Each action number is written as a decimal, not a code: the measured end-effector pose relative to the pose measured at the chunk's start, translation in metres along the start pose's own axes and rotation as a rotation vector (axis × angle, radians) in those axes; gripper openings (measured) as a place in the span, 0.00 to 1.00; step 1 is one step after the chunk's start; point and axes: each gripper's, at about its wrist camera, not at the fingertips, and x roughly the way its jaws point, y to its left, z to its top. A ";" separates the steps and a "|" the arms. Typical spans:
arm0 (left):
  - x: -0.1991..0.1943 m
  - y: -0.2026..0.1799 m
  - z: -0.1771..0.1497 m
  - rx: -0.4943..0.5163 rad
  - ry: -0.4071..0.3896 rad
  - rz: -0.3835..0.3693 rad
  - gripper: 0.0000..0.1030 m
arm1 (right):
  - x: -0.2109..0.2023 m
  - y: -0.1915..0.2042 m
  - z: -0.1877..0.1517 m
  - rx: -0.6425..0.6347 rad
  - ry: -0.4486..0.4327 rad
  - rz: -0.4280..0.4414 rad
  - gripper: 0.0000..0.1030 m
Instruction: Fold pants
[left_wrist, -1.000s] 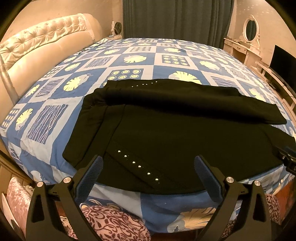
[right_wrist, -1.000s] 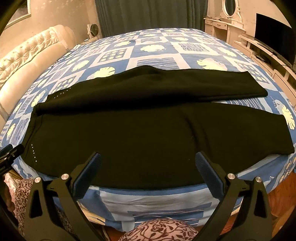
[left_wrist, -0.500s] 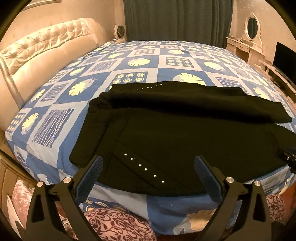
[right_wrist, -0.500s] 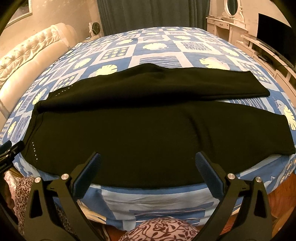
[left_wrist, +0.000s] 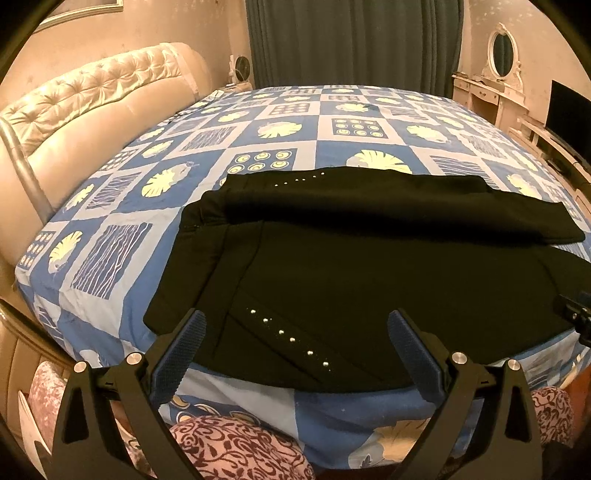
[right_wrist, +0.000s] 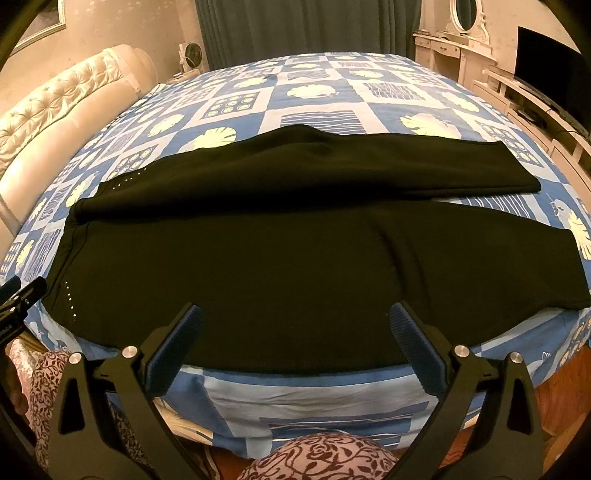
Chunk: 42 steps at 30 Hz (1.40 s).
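Observation:
Black pants (left_wrist: 351, 266) (right_wrist: 295, 251) lie flat along the near edge of the bed, waistband to the left, both legs running right. A row of small silver studs (left_wrist: 288, 338) marks the near hip. My left gripper (left_wrist: 295, 328) hovers open over the near waist area, nothing between its fingers. My right gripper (right_wrist: 295, 321) hangs open above the near leg's front edge, also empty. The far leg (right_wrist: 369, 162) lies slightly apart from the near one at the cuffs.
The bed (left_wrist: 110, 243) has a blue and white patterned sheet and a tufted cream headboard (left_wrist: 85, 96) at left. A dressing table with mirror (left_wrist: 495, 92) and a TV (right_wrist: 546, 62) stand at right. Patterned trousers of the person (right_wrist: 317, 458) show below.
Both grippers have drawn back and risen slightly, so the pants sit a little farther off in both views. The pants have not moved.

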 end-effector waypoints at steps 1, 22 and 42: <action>0.000 -0.001 -0.001 0.001 -0.002 0.003 0.96 | 0.000 0.000 0.000 0.000 0.000 0.000 0.98; 0.003 0.003 -0.004 -0.005 0.006 -0.001 0.96 | 0.002 0.008 -0.004 -0.004 0.005 0.005 0.98; 0.022 0.021 0.000 -0.122 0.169 -0.263 0.96 | 0.005 0.007 -0.005 0.011 0.040 0.035 0.98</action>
